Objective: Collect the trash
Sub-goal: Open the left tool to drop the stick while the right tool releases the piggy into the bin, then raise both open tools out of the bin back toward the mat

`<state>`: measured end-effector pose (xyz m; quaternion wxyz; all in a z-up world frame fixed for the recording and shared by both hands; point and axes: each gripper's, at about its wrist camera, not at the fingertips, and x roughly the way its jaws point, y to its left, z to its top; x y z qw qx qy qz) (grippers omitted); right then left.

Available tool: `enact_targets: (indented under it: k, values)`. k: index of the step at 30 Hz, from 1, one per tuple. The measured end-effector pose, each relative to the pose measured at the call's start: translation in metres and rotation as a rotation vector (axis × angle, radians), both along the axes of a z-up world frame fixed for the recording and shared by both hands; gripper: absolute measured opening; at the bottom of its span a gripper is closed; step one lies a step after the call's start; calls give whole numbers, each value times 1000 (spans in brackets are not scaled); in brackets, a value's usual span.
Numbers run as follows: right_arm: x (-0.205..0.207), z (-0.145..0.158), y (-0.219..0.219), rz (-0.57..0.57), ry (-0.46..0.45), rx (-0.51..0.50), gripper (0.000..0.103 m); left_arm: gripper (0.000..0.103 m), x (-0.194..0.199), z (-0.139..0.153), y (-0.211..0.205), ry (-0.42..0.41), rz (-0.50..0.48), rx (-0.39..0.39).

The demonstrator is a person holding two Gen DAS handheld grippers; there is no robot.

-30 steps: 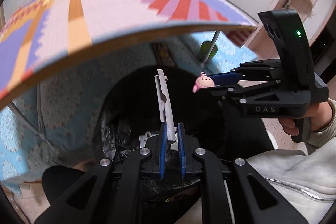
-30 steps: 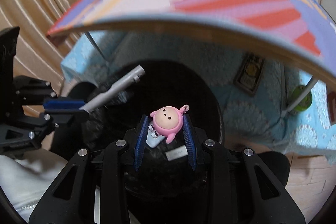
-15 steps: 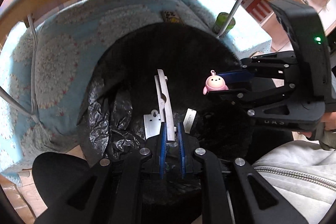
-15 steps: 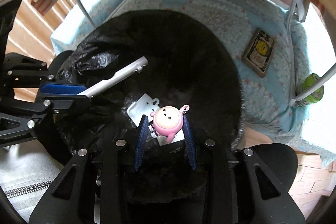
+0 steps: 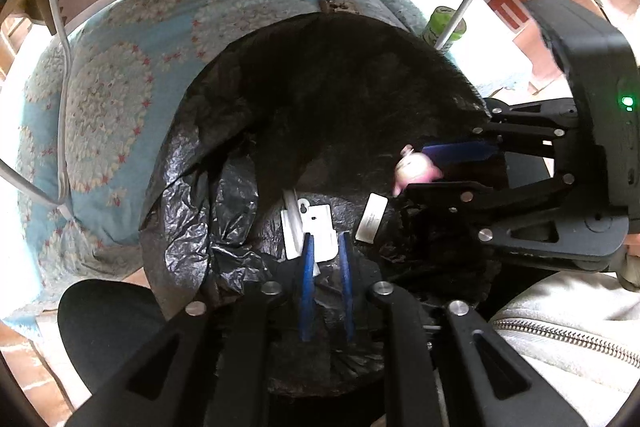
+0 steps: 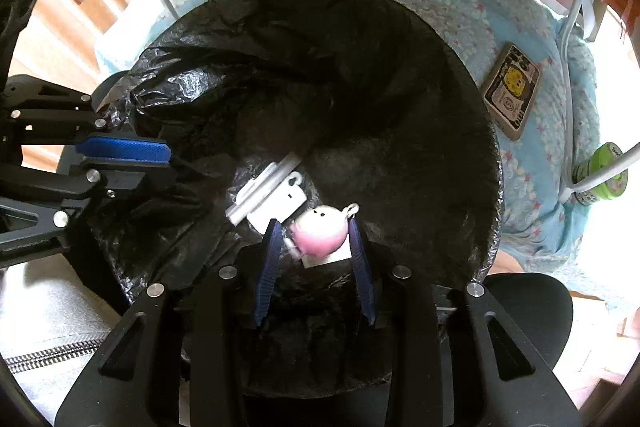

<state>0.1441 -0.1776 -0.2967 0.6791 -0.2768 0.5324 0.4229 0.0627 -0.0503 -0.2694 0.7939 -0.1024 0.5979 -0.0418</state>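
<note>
Pink charm: blurred, between right gripper blue pads, over black trash bag mouth; looks to be slipping free.
Right gripper: jaws just been opening, pads seem clear of charm.
Gray stick: was pinched by left gripper 0.5 s ago, now lies in bag by white tags.
Left gripper: slightly spread, nothing between pads.
Do well: hold both over bag centre till charm falls clear, then lift straight up, don't snag liner.

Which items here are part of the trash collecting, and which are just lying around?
Job: black bin bag, pink figure, grey stick, white tag.
Lying about: flat printed box, green can, blue quilt.
</note>
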Motion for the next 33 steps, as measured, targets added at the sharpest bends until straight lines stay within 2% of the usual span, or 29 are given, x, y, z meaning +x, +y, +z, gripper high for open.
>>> enact_targets:
  k: [1,2,3,5,6,7,19,26,29,33]
  values:
    - [-1,1,1,-1,-2,2,45,12,0,-1,0,3,1,1]
    - [-1,1,1,-2,-5,5,46,13,0,-1,0,4,1,2]
    - [-1,2,0,-2,-6,9,46,18,0,0,1,2,4,4]
    - [-2,4,0,-2,-8,14,46,37,-1,3,1,-13,8,8]
    - [-2,5,-1,-2,-9,17,46,52,0,6,0,-25,12,10]
    - [-2,7,-1,-2,-11,20,46,55,-1,9,1,-38,15,11]
    - [-4,32,-9,-6,-46,83,46,55,-9,41,-1,-138,22,26]
    - [-3,55,-15,-9,-66,147,46,55,-13,72,1,-225,16,41]
    - [-6,66,-17,7,-85,174,46,55,-16,86,6,-264,19,15]
    - [-7,83,-19,23,-100,216,46,55,-17,106,11,-313,27,22]
